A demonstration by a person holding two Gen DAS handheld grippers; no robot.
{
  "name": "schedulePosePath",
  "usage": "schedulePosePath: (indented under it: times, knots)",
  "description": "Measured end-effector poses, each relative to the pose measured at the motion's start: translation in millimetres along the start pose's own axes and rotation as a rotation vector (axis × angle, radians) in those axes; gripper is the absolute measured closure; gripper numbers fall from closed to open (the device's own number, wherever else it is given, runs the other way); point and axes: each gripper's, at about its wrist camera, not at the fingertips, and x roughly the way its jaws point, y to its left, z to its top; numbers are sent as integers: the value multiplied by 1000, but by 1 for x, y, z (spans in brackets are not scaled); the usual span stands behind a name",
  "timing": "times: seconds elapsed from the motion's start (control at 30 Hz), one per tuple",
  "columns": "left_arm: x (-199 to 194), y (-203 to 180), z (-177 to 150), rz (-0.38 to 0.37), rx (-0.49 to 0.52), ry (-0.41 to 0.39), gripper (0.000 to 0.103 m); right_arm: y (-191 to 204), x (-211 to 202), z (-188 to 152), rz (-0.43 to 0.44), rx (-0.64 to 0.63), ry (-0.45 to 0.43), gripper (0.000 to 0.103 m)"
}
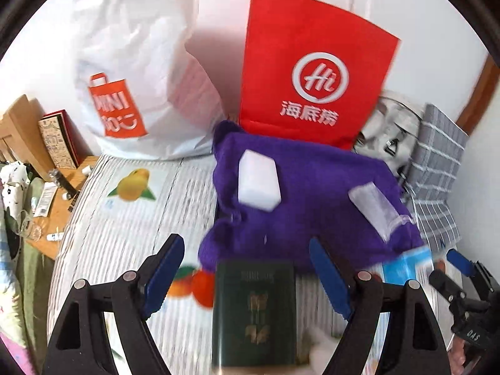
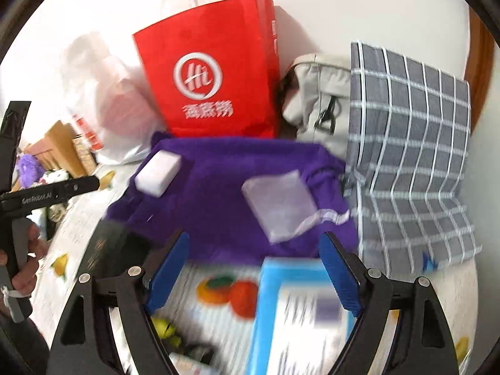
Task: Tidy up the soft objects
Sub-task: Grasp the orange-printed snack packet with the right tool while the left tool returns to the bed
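Both the left gripper (image 1: 245, 276) and right gripper (image 2: 254, 275) are hanging spread and empty over the bed, while the purple cloth (image 1: 312, 206) is lying before the red bag (image 1: 312, 68).

Home bedroom: fruit-print bedsheet (image 1: 131, 218), shopping bags (image 1: 312, 72).

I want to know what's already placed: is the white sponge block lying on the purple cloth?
Yes, the white sponge block rests on top of the purple cloth, near its left end in the left wrist view.
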Motion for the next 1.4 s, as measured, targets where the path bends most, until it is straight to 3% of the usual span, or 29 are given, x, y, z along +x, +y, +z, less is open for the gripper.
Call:
schedulePosePath:
  times: [0.1, 0.23, 0.47, 0.53, 0.77, 1.03, 1.1, 1.17, 1.27, 1.4]
  knots:
    - [-17, -7, -25, -4, 44, 12, 22, 6, -19, -30, 36, -2, 4, 18]
    - [-35, -8, -57, 45, 74, 15, 22, 15, -44, -74, 51, -8, -5, 22]
    - [-49, 9, -108, 48, 27, 53, 22, 23, -49, -129, 65, -22, 29, 38]
    - [-51, 17, -121, 57, 14, 63, 22, 26, -45, -139, 85, -13, 42, 38]
    - [-50, 31, -149, 31, -36, 77, 22, 43, -31, -147, 157, -38, 33, 37]
    - [-39, 26, -166, 21, 10, 108, 22, 39, 6, -148, 197, 19, 89, 38]
    - [-37, 22, -169, 32, 36, 110, 22, 37, 5, -150, 225, 28, 79, 44]
    - [-37, 20, -171, 42, 52, 106, 22, 35, 4, -152, 247, 29, 78, 57]
    - [-37, 15, -175, 42, 77, 104, 22, 31, -3, -153, 250, 27, 64, 64]
    - [-37, 11, -181, 36, 99, 107, 22, 27, -8, -154, 257, 29, 58, 64]
